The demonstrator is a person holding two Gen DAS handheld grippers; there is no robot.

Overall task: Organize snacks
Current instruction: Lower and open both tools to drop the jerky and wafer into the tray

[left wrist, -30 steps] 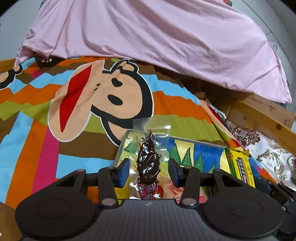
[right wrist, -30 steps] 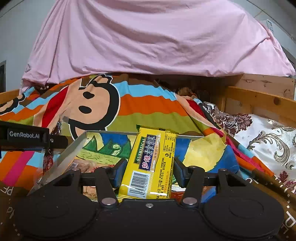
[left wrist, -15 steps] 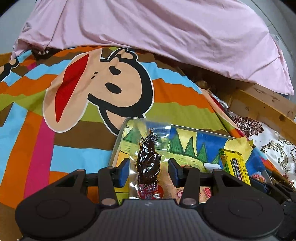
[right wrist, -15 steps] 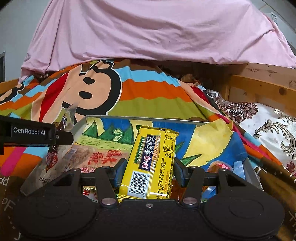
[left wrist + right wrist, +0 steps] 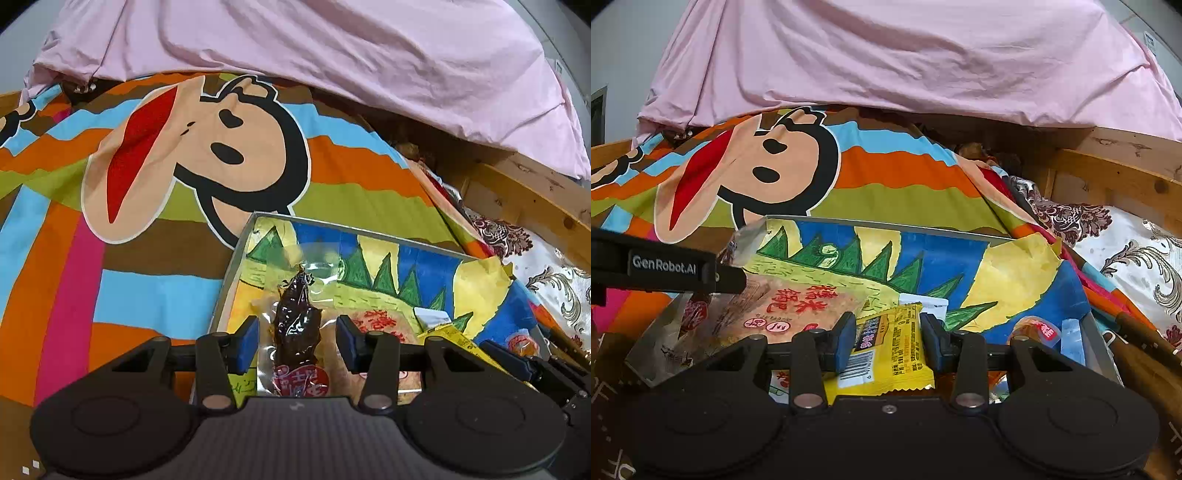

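Note:
A shallow box lined with a painted mountain picture (image 5: 388, 266) (image 5: 923, 254) lies on the bed. My left gripper (image 5: 295, 339) holds a clear packet of dark brown snack (image 5: 297, 325) over the box's left end; the jaws stand a little apart around it. My right gripper (image 5: 888, 341) is around a yellow snack packet (image 5: 886, 350), tilted down into the box, jaws slightly spread. The left gripper's side (image 5: 661, 264) shows in the right wrist view. An orange rice-cracker pack (image 5: 798, 310) lies in the box.
The box rests on a striped cartoon-monkey bedsheet (image 5: 147, 166). A pink blanket (image 5: 332, 55) is heaped behind. A wooden bed frame (image 5: 1115, 184) and a floral cloth (image 5: 1126, 251) lie to the right. Small red and blue packets (image 5: 1049, 332) sit at the box's right end.
Both grippers have moved forward and down over the box. The yellow packet has tipped down and slid lower between the right jaws, which look wider. The dark snack packet sits lower over the box.

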